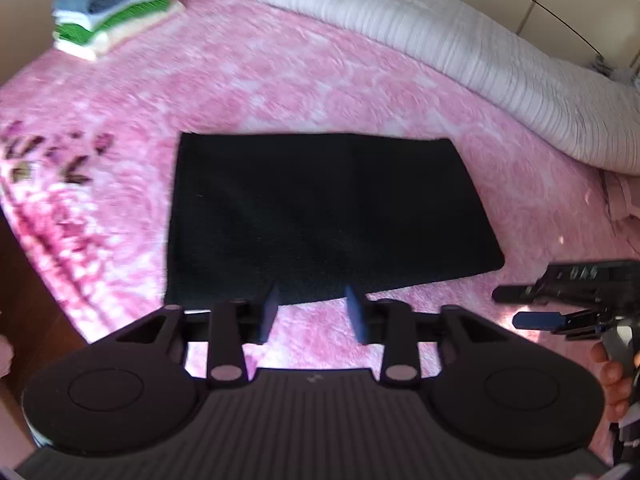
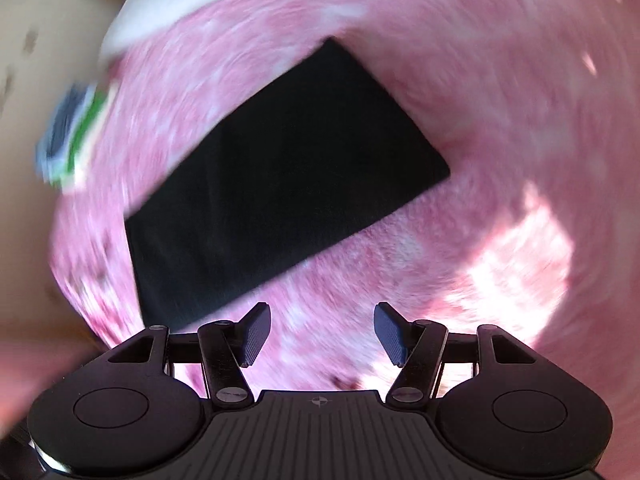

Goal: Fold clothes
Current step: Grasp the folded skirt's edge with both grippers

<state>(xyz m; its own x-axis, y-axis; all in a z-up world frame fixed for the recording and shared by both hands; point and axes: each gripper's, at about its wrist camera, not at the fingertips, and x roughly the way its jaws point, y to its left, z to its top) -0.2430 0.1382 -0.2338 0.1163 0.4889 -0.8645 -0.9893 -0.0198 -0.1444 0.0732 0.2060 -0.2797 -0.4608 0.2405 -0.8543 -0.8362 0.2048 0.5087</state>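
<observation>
A black cloth (image 1: 320,216) lies flat on the pink bedspread (image 1: 280,80), folded into a neat rectangle. My left gripper (image 1: 314,312) hovers open just in front of the cloth's near edge, nothing between its blue pads. In the right wrist view the same black cloth (image 2: 280,184) lies at a slant ahead and to the left, and my right gripper (image 2: 322,334) is open over bare bedspread (image 2: 460,100), apart from the cloth. The right gripper (image 1: 532,308) also shows at the right edge of the left wrist view, held by a hand (image 1: 612,376).
A stack of folded towels (image 1: 112,12), blue, green and cream, sits at the far left corner of the bed. A rolled white quilt (image 1: 440,40) runs along the far side. A wooden bed edge (image 1: 28,280) is at the left. The right wrist view is motion-blurred.
</observation>
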